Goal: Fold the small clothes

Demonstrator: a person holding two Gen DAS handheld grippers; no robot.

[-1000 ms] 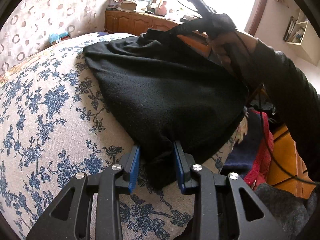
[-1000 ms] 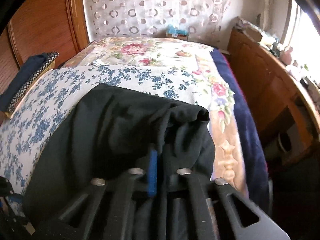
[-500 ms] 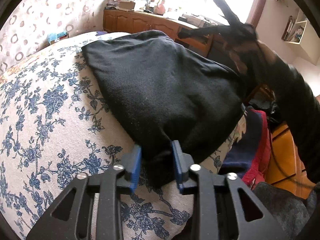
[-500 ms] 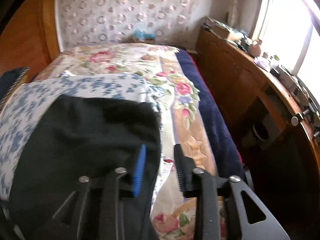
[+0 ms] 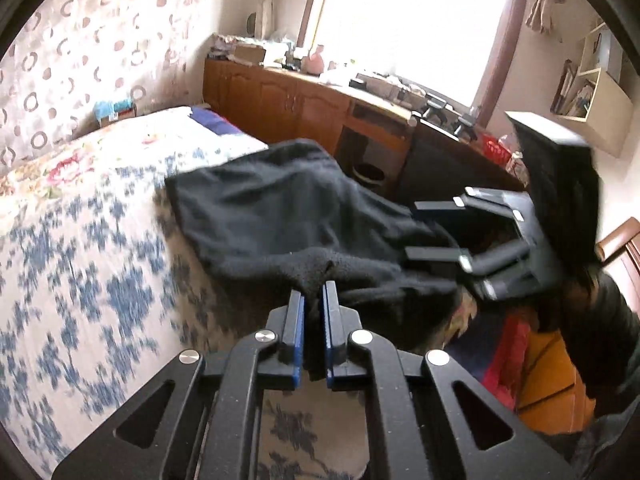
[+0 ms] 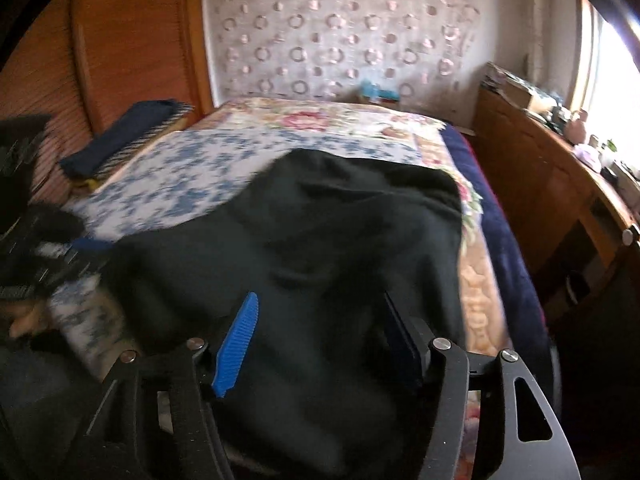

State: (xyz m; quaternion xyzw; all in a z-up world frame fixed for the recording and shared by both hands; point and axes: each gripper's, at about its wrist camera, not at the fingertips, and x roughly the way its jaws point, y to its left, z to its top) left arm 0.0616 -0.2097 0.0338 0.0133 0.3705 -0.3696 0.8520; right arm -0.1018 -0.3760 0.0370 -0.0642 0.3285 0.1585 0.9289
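The left gripper (image 5: 313, 294) is pinching the black garment (image 5: 288, 208) at the bed's (image 5: 80, 240) near edge while the right gripper (image 6: 320, 336) is gaping wide, seemingly holding nothing, so the cloth is risking sliding off.

I am looking across the bed (image 6: 332, 140), and everything else is arranging itself around it. Its cover is showing blue flowers on white near me and pink roses farther up. Behind the bed's head, wallpaper (image 6: 344, 40) with pale rings is filling the wall. Left of the bed, a reddish wooden panel (image 6: 132, 40) is rising, with a dark folded cloth (image 6: 124, 136) lying at its foot. Right of the bed, a long wooden cabinet (image 5: 280, 100) is running under a bright window (image 5: 408, 20), its top crowded with small clutter. Daylight is pouring in, washing out the glass. Past the cabinet, a pale wall shelf (image 5: 596, 92) is hanging
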